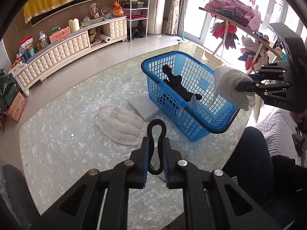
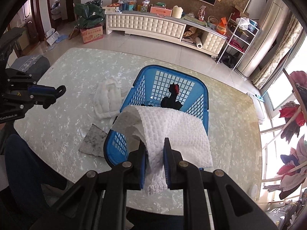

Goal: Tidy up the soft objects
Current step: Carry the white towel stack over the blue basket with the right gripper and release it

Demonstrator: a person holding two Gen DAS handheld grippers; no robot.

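Observation:
A blue plastic basket (image 1: 193,103) (image 2: 199,88) stands on the glass table and holds a black soft toy (image 1: 177,82) (image 2: 171,97). My left gripper (image 1: 156,140) is shut on a black hair tie (image 1: 156,128), held above the table near the basket's near corner; it also shows in the right wrist view (image 2: 57,93). My right gripper (image 2: 154,145) is shut on a white textured cloth (image 2: 172,126) and holds it over the basket's near rim; it shows in the left wrist view (image 1: 238,87) with the cloth (image 1: 228,80).
A white quilted pad (image 1: 122,124) (image 2: 107,99) and a white sponge block (image 1: 143,105) lie on the table left of the basket. A grey square cloth (image 2: 94,141) lies near the front. A clothes rack (image 1: 247,30) stands at right. The person's leg (image 1: 247,153) is at the table edge.

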